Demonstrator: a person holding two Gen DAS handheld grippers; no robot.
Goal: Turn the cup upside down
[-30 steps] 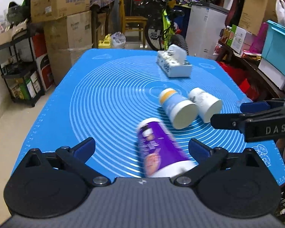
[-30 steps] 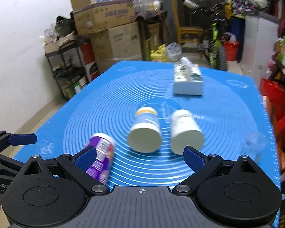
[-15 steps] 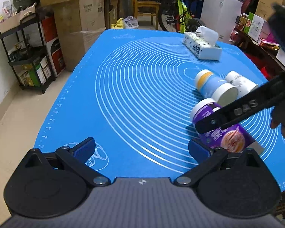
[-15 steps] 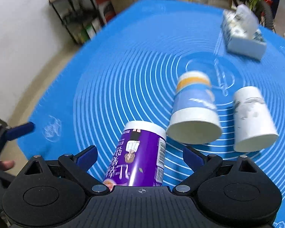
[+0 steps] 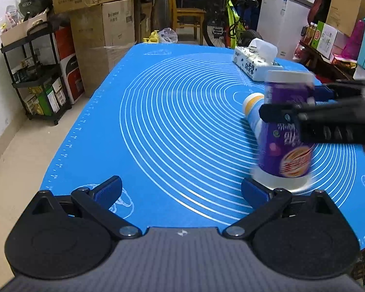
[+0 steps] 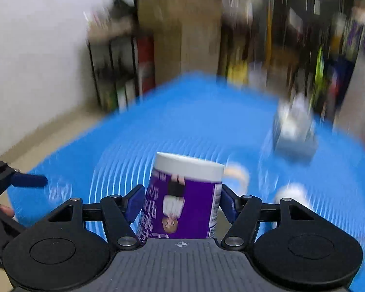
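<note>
The right gripper (image 6: 181, 203) is clamped on the purple cup (image 6: 182, 206), its two blue pads pressed against the cup's sides. In the right wrist view the cup stands almost upright between the fingers, slightly tilted, with its white closed end up and the printed figure on its side upside down. In the left wrist view the same cup (image 5: 286, 131) is ahead and to the right of the left gripper (image 5: 181, 191), with its wide white rim down at the blue mat (image 5: 172, 126); blur hides whether the rim touches the mat. The right gripper (image 5: 311, 107) crosses the cup there from the right. The left gripper's fingers are spread wide with nothing between them, and it hangs over the mat's near edge. Behind the purple cup a blue cup (image 5: 253, 108) with an orange band lies on its side, and beyond that sits a tissue pack (image 5: 255, 63). The right wrist view is heavily blurred away from the cup.
</note>
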